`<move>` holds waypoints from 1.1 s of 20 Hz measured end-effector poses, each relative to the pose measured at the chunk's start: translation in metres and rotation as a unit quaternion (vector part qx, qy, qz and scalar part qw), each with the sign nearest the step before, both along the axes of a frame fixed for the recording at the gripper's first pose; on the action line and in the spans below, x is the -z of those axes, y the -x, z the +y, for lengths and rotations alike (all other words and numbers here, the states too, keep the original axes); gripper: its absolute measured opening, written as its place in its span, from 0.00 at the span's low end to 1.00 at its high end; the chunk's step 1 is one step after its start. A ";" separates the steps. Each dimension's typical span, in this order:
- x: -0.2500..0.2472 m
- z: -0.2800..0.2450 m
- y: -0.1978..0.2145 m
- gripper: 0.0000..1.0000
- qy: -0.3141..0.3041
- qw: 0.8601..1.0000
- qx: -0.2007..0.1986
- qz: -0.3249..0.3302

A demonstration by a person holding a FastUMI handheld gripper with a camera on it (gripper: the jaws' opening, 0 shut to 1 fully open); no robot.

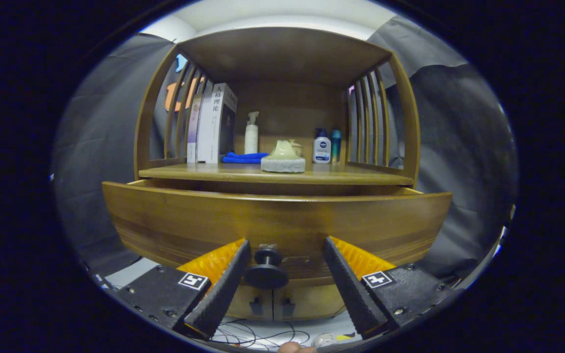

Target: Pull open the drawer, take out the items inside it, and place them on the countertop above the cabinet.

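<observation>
The gripper (287, 247) looks straight at a wooden cabinet (400, 127). Its two fingers are spread wide apart. They hold nothing. The dark round knob (266, 268) of the drawer (277, 220) sits between the fingers, closer to the left finger (223, 287). The right finger (348, 284) is well apart from the knob. I cannot tell if the left finger touches the knob.

The drawer is pulled out a little from the cabinet. Its front stands out ahead of the countertop (351, 174). The inside of the drawer is hidden by its front.

On the countertop, beyond the fingers, some books (214, 122) stand on the left. Next to them is a white pump bottle (251, 133). A blue cloth (243, 157) lies in front of that bottle. A pale lumpy thing (283, 158) sits in the middle, near the front. A small white bottle with a dark cap (321, 146) and a teal bottle (336, 143) stand on the right.

Below the drawer are two small doors (272, 301). Thin wires (248, 336) lie on the floor.
</observation>
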State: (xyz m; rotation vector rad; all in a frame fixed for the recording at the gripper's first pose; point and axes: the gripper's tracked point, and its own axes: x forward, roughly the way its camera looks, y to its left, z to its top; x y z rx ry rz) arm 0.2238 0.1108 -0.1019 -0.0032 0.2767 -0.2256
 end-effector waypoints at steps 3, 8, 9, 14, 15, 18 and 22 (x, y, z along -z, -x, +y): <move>-0.001 0.001 -0.002 0.99 -0.002 1.000 0.000 0.003; -0.001 0.001 -0.002 0.99 -0.002 1.000 0.003 0.008; 0.000 0.002 -0.002 1.00 -0.004 1.000 0.003 0.009; 0.000 0.001 -0.003 0.99 -0.003 1.000 0.003 0.010; 0.000 0.001 -0.003 0.99 -0.002 1.000 0.003 0.007; -0.001 0.002 -0.002 0.99 -0.002 1.000 0.003 0.001; -0.002 0.001 -0.003 1.00 -0.008 1.000 0.001 -0.003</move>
